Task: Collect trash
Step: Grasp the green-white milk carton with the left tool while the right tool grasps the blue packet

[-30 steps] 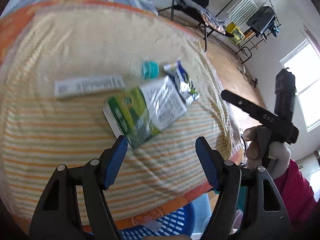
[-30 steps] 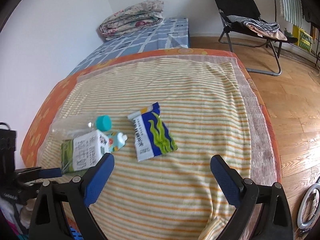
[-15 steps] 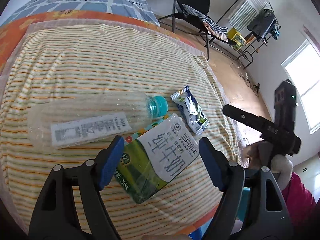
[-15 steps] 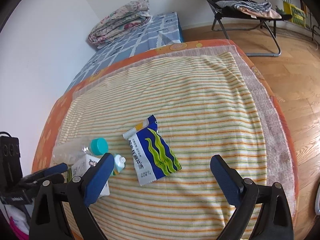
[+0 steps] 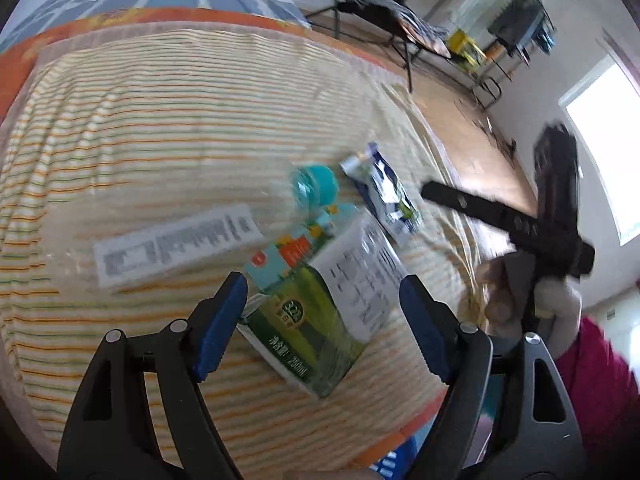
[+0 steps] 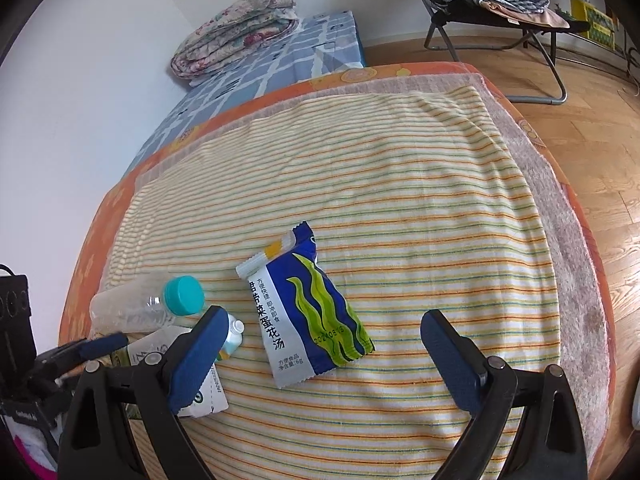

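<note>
A green and white milk carton [image 5: 320, 312] lies on the striped towel [image 5: 160, 120], between the open jaws of my left gripper [image 5: 324, 320], which is not closed on it. A clear plastic bottle [image 5: 168, 236] with a teal cap [image 5: 314, 184] lies beside the carton. A blue and white soup packet [image 6: 308, 312] lies in front of my right gripper [image 6: 320, 352], which is open and empty above the towel. The packet also shows in the left wrist view [image 5: 384, 196]. The carton [image 6: 200, 392] and the bottle [image 6: 136, 308] show at the lower left of the right wrist view.
A blue plastic basket [image 5: 392, 460] shows below the table's near edge. The right hand and its gripper handle [image 5: 520, 232] are at the right in the left wrist view. A folding chair [image 6: 500, 12], a folded quilt [image 6: 240, 28] and wooden floor lie beyond.
My left gripper has moved forward and down, so the milk carton now sits between its jaws. My right gripper has moved closer to the soup packet. Both stay open.
</note>
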